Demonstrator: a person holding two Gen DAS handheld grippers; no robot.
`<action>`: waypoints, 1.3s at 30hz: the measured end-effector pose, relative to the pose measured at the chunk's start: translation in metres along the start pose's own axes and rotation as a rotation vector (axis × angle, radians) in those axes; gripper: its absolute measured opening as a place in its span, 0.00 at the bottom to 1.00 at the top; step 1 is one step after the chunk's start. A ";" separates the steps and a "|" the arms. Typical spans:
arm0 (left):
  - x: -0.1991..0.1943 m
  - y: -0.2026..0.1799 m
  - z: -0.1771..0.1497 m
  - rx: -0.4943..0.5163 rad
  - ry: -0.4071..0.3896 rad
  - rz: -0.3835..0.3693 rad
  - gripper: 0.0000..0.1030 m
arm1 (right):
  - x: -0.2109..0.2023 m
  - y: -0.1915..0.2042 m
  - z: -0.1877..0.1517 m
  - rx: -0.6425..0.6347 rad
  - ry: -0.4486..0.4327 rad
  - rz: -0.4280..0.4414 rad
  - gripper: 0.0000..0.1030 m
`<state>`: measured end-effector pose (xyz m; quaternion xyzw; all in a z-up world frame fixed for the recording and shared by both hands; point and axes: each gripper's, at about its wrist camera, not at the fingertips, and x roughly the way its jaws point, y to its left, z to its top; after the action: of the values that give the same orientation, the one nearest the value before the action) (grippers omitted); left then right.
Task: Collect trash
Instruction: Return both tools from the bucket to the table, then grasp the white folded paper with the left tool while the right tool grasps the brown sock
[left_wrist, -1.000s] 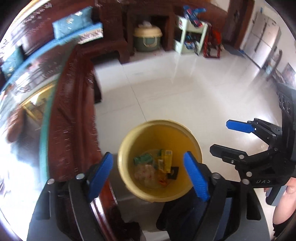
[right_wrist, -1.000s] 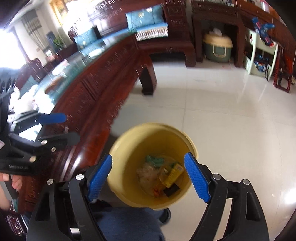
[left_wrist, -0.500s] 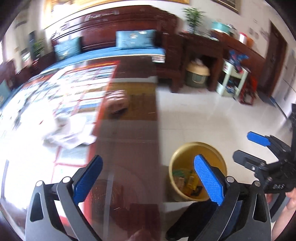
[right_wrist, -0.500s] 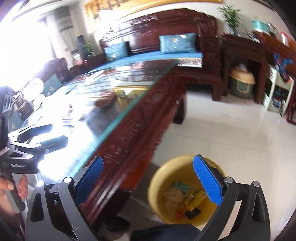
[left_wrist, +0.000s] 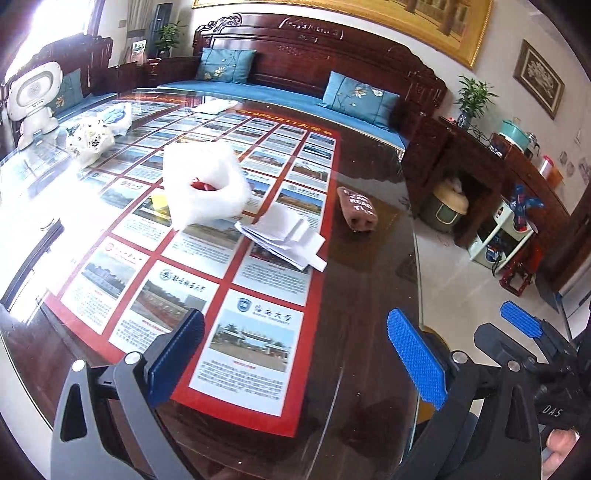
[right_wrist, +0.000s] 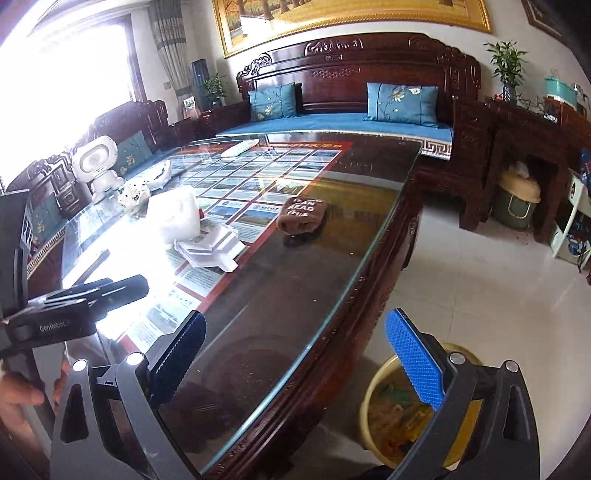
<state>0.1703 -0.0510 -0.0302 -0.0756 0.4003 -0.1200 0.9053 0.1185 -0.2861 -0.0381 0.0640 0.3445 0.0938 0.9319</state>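
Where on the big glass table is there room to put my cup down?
The bare dark strip of the glass-topped wooden table is free, between the red poster and the table's right edge, nearer than the brown lettered pouch. It is crowded around the white plastic bag and folded white papers.

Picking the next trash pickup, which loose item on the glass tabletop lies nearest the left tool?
The folded white paper bundle. It lies closer to the left tool than the crumpled white plastic bag and the brown printed cloth pouch.
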 end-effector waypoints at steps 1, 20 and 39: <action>0.000 0.003 0.000 -0.003 -0.001 0.003 0.96 | 0.004 0.002 0.003 0.004 0.008 0.001 0.92; 0.078 0.030 0.023 -0.198 0.106 0.041 0.96 | 0.061 -0.006 0.021 -0.054 0.030 0.037 0.92; 0.115 0.032 0.058 -0.266 0.088 0.107 0.93 | 0.126 -0.026 0.075 -0.041 0.043 0.144 0.92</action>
<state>0.2931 -0.0501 -0.0803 -0.1682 0.4554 -0.0205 0.8740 0.2645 -0.2879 -0.0660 0.0673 0.3569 0.1692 0.9162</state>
